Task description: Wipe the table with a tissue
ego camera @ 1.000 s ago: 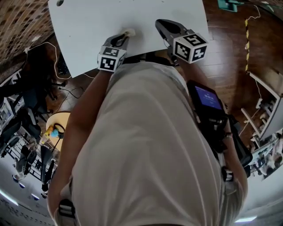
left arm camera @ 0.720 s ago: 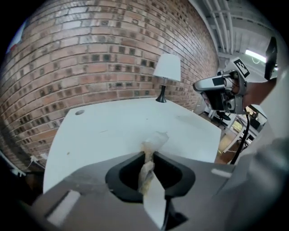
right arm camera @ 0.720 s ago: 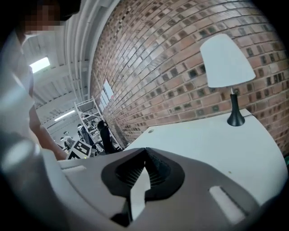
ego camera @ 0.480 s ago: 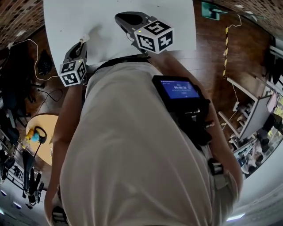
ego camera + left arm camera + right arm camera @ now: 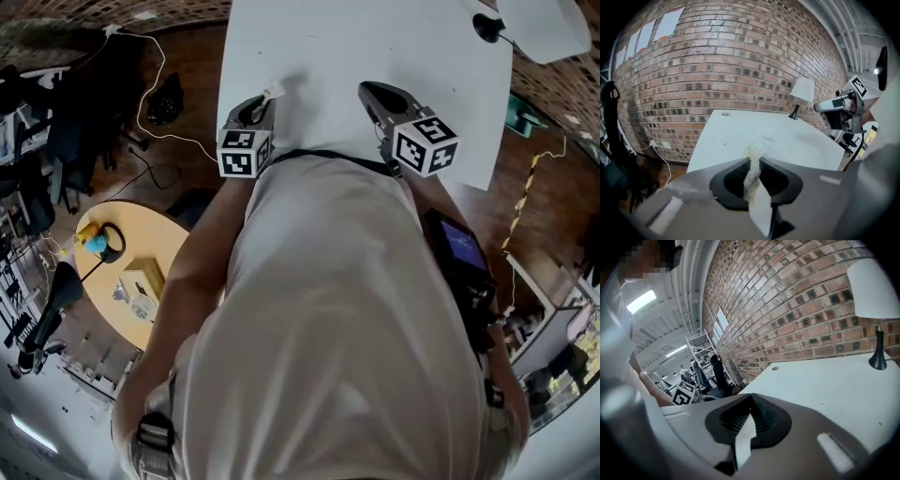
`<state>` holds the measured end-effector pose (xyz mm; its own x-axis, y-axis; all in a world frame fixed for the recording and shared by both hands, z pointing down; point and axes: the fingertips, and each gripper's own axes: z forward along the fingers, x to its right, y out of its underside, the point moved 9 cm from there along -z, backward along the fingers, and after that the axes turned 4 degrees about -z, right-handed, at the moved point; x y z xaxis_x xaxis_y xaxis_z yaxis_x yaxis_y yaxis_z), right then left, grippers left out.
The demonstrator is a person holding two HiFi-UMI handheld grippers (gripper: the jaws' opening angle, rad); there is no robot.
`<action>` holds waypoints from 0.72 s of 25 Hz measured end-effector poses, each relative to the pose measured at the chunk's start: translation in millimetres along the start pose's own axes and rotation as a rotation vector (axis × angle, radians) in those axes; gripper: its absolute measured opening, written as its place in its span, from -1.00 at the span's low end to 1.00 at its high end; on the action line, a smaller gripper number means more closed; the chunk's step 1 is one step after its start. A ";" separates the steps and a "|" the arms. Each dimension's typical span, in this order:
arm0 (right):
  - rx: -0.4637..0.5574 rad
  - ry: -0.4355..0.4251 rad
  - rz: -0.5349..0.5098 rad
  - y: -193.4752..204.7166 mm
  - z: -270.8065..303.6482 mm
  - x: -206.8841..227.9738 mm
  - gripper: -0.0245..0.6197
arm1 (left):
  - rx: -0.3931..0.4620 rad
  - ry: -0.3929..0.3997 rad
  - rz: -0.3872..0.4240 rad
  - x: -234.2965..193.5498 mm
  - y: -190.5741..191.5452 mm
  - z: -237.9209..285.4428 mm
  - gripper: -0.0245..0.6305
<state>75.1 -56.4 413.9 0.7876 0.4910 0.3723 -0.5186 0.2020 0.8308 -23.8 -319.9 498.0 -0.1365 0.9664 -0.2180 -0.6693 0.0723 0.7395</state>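
Note:
A crumpled white tissue [image 5: 759, 146] is pinched between the jaws of my left gripper [image 5: 754, 163], with its tip sticking out in front. In the head view the left gripper [image 5: 265, 99] and the tissue [image 5: 274, 92] are over the near left part of the white table [image 5: 375, 47]. Whether the tissue touches the top I cannot tell. My right gripper [image 5: 371, 92] hovers over the near middle of the table, to the right of the left one. Its jaws [image 5: 751, 403] are shut with nothing between them.
A white-shaded lamp [image 5: 542, 22] on a black foot stands at the table's far right corner, also seen as the lamp [image 5: 874, 287]. A brick wall [image 5: 740, 70] runs behind the table. Cables and a round yellow side table [image 5: 141, 272] lie on the floor to the left.
Both grippers have shifted leftward along the table's near edge, the left one still holding the tissue. The head view has swung, so the table now sits more to the right.

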 end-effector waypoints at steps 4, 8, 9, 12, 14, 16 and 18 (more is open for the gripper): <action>-0.010 -0.006 -0.028 -9.9 19.1 -7.7 -0.90 | 0.010 -0.029 -0.034 -28.9 -0.1 -1.9 -0.73; -0.016 0.020 -0.026 -8.1 26.8 -10.8 -0.90 | 0.008 -0.018 -0.038 -52.4 0.4 6.1 -0.73; -0.011 0.034 -0.022 -8.5 27.6 -10.8 -0.90 | 0.006 -0.013 -0.034 -58.9 -1.4 10.1 -0.73; 0.013 0.082 -0.001 -10.3 26.8 -12.4 -0.90 | -0.010 -0.006 -0.005 -77.0 -9.9 19.1 -0.73; 0.018 0.102 0.008 -10.1 23.9 -14.0 -0.90 | -0.024 -0.013 0.018 -85.5 -15.9 24.2 -0.73; 0.023 0.115 0.010 -10.0 20.2 -14.5 -0.90 | -0.031 -0.022 0.031 -92.6 -22.2 31.8 -0.73; 0.037 0.132 0.018 -9.0 15.3 -12.9 -0.90 | -0.036 -0.031 0.034 -98.3 -28.6 40.7 -0.73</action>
<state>74.7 -77.5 407.9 0.7265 0.6021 0.3311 -0.5175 0.1624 0.8401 38.5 -406.8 524.2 -0.1370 0.9754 -0.1728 -0.6908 0.0310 0.7224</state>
